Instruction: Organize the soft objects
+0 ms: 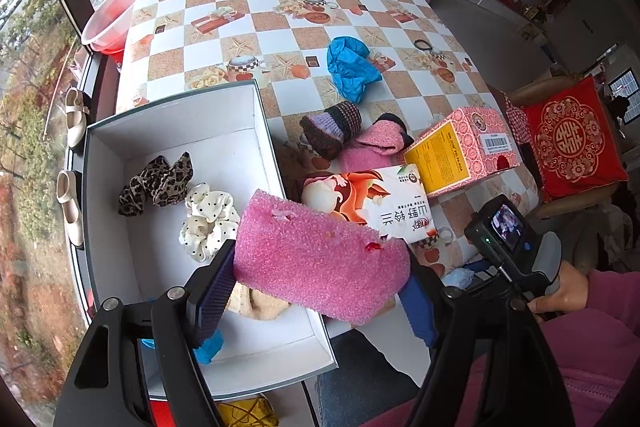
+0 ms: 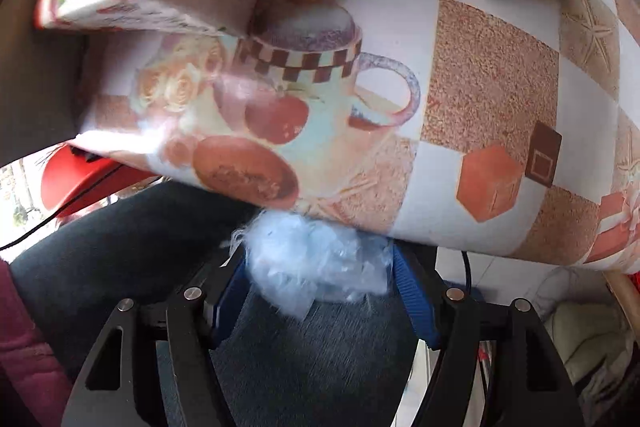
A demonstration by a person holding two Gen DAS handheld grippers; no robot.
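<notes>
left hand-held gripper (image 1: pixel 320 291) clamps pink sponge (image 1: pixel 320 259), long axis crosswise | white box (image 1: pixel 256 347) just below-left, nearer this hand | right hand-held gripper (image 2: pixel 316 291) pinches pale blue tuft (image 2: pixel 316 259) at table (image 2: pixel 492 75) edge

Ahead of the gripper, a checkered bench (image 1: pixel 280 23) carries two cartons: a pink box (image 1: pixel 468 147) and a peach-printed box (image 1: pixel 384 199). Far left sits a red basin (image 1: pixel 116 15); far right, a red cushion (image 1: pixel 576 143).

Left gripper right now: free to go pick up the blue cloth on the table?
Probably not yet. The left gripper is shut on the pink sponge. The blue cloth itself lies uncovered on the table.
</notes>
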